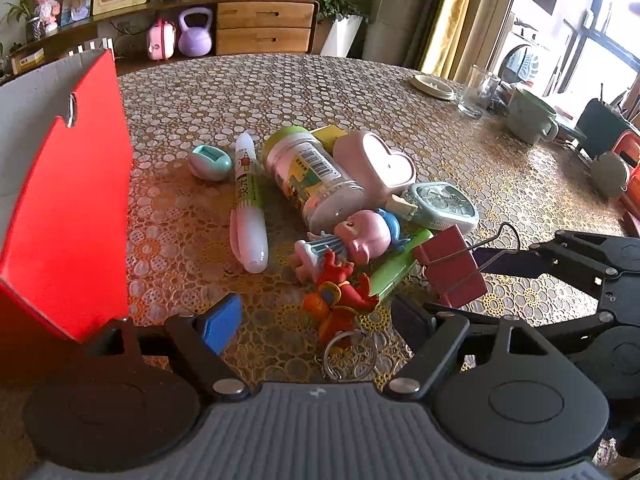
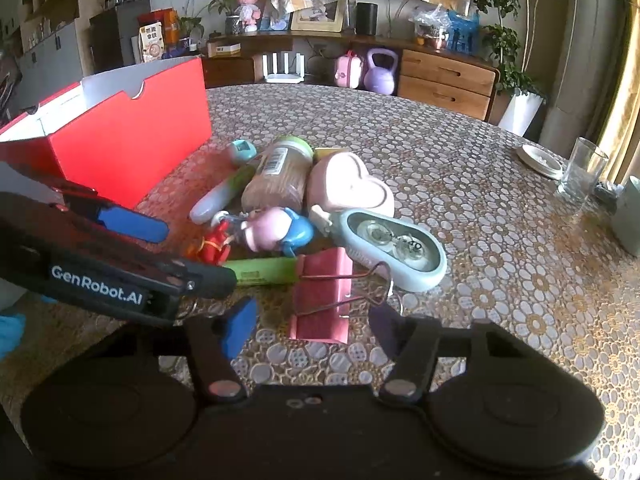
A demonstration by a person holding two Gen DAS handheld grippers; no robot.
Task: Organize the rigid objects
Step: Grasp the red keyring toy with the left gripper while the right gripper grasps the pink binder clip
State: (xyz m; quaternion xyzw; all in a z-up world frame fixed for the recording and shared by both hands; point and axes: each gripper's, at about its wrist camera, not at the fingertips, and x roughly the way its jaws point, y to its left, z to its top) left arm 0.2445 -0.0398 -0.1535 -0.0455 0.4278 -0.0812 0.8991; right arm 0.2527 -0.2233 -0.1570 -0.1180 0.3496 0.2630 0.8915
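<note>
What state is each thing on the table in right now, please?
Red box: open, upright.
Plastic jar: lying on its side, lid on.
Binder clip: lying flat, between the right hand-held gripper's fingers, not yet pinched.
Left hand-held gripper: open, over the red keychain toy.
Drinking glass: upright, looks empty.
Heart-shaped box: closed.
</note>
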